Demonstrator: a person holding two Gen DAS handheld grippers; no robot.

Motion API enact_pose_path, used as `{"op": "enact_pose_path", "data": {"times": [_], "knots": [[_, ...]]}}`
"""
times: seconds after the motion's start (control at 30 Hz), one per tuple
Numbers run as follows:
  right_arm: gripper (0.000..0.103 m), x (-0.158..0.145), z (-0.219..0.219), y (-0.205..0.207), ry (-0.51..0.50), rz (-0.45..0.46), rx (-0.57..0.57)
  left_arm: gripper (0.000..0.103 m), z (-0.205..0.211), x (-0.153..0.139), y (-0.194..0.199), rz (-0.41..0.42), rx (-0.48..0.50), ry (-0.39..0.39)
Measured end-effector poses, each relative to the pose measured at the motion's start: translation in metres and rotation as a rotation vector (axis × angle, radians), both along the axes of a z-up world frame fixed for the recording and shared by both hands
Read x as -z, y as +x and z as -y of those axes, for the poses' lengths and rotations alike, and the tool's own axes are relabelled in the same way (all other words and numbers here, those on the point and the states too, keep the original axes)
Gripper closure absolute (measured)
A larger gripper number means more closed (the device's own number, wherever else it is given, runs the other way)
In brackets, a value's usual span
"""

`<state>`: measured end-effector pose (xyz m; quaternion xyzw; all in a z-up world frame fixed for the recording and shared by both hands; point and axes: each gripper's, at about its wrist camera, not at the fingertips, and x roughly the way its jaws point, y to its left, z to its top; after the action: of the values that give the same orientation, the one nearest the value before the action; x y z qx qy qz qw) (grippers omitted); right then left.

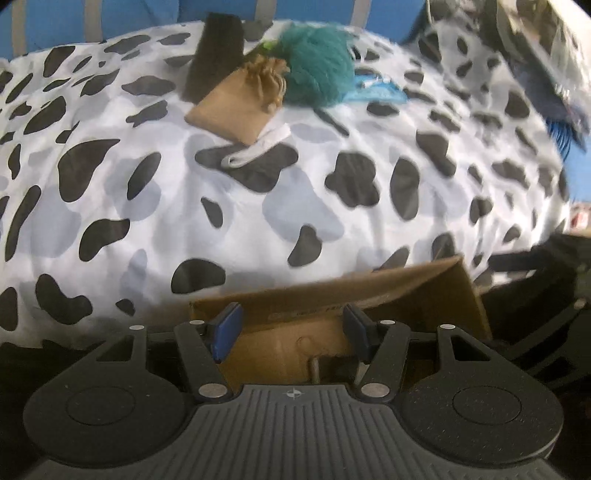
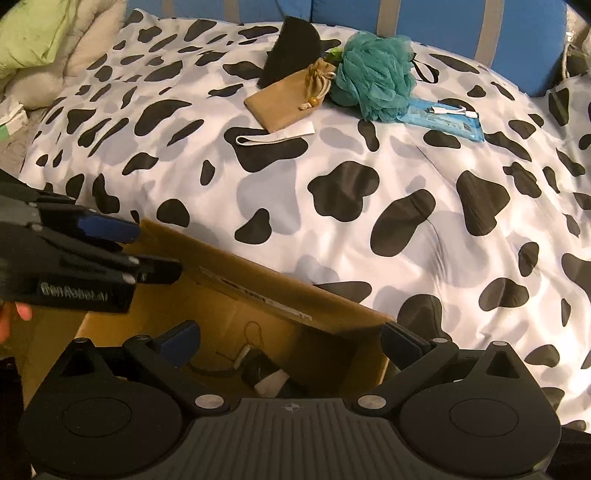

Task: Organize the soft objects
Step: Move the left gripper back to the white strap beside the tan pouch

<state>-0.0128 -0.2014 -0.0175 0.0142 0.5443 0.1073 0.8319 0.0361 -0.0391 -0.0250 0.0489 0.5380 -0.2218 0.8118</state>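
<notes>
Left tongs [image 1: 291,332]: jaws parted at a middling width, nothing between the blue pads, poised over the cardboard box [image 1: 424,291].
Right tongs [image 2: 290,343]: jaws spread wide, empty, above the same cardboard box [image 2: 258,284]; near rim just ahead of the fingertips.
Open room: broad stretch of cow-print duvet [image 2: 369,221] ahead of both tongs, bare between box rim and the pile of soft things.
Edges: far side of the duvet meets a blue backing with pale stripes [image 2: 443,22]; box corner [image 2: 388,319] just ahead of the right tongs' right finger.
Soft things, well ahead of the tongs: teal mesh pouf [image 2: 373,77], touching a tan drawstring pouch [image 2: 284,99]; black cloth [image 2: 291,48] behind the pouch; white strap [image 2: 277,138] on the near side of the pouch; blue packet with a white cable on it [image 2: 443,120] beside the pouf.
Right view only: left tongs [image 2: 147,251] seen from the side at left, a fingertip of the person's hand [image 2: 22,314] below them; small dark items and a white piece at the box bottom [image 2: 266,373]; pale pillows [image 2: 55,44] far left.
Left view only: box inside mostly hidden, blurred clutter [image 1: 546,59] at far right.
Writing: "GenRobot.ai", roughly, on the left tongs' body; a label strip on the box rim [image 2: 255,291], unreadable.
</notes>
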Motion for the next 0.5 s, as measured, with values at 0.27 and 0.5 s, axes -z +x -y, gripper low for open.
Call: {"op": "enact_pose_path", "data": {"times": [0.27, 0.5], "knots": [[0.0, -0.031, 0.008, -0.002, 0.0, 0.087, 0.076, 0.044, -0.001, -0.011, -0.001, 0.041, 0.009, -0.025], [0.0, -0.041, 0.023, -0.005, 0.023, 0.172, 0.141, 0.044, -0.004, -0.019, -0.001, 0.059, -0.008, -0.088]]}}
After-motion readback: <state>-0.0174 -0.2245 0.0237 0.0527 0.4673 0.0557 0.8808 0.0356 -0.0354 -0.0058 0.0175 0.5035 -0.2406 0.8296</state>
